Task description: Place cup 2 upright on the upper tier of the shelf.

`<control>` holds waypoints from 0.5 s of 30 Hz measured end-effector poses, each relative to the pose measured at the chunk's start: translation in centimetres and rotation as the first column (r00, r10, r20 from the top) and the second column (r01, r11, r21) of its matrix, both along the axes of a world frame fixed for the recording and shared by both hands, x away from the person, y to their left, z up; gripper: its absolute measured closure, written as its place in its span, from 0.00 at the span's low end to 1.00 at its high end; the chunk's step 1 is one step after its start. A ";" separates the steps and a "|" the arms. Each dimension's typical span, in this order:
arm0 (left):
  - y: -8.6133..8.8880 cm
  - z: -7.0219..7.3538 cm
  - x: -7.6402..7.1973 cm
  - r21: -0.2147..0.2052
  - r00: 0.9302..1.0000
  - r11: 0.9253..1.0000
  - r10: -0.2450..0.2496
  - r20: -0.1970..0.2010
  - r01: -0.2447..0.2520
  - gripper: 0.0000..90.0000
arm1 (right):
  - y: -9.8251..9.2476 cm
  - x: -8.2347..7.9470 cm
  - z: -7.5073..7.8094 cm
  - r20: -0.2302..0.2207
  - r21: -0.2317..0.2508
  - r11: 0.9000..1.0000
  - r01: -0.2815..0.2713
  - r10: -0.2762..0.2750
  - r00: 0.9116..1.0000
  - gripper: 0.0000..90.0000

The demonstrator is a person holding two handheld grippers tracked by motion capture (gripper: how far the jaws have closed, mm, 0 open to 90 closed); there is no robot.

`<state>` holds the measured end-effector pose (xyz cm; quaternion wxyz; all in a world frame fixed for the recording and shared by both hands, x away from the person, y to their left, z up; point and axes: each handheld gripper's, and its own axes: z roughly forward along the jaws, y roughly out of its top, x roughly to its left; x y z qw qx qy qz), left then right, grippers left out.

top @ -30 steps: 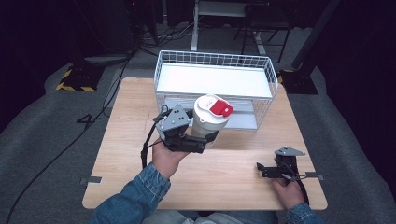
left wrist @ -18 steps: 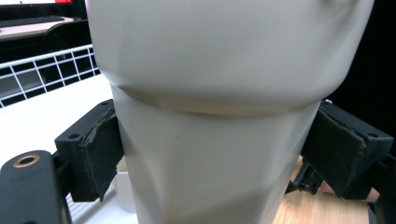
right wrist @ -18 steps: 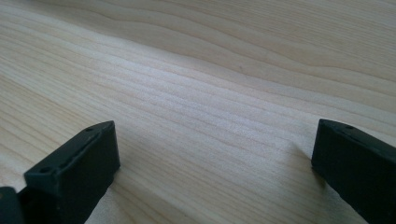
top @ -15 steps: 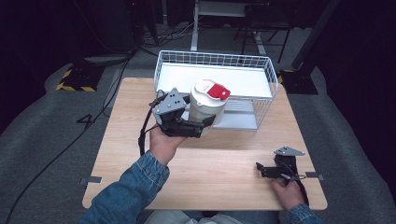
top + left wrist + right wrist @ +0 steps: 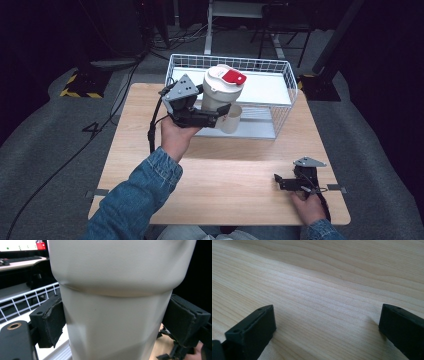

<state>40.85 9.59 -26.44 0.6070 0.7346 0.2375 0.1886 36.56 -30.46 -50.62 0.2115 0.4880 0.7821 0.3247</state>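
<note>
Over the near edge of the wire basket (image 5: 282,95), the left gripper (image 5: 220,114) had carried the white cup (image 5: 222,97) forward from above the table (image 5: 225,170), jaws clamped on its body; likely heading inside. The right gripper (image 5: 287,182) rested open on the wood.

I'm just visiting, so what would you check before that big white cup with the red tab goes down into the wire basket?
1. Grip: left gripper jaws pressed on both sides of the white cup: ok.
2. Cup upright, red tab on top: ok.
3. Cup above the wire basket, past its front rim: ok.
4. Landing spot on the basket's white floor beneath the cup: cannot tell, cup hides it.
5. Right gripper out of the way, open, resting on the wooden table: ok.
</note>
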 end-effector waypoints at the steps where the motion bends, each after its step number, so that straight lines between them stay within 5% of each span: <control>1: 0.0 0.2 0.2 -0.006 1.000 1.000 0.004 0.003 -0.004 0.15 | 0.0 0.0 0.0 -0.001 0.001 1.000 0.000 0.000 1.000 0.01; 15: -1.0 1.7 4.1 -0.037 0.998 0.997 0.064 0.001 -0.064 0.15 | 0.0 0.0 0.0 -0.001 0.001 1.000 -0.001 0.001 1.000 0.01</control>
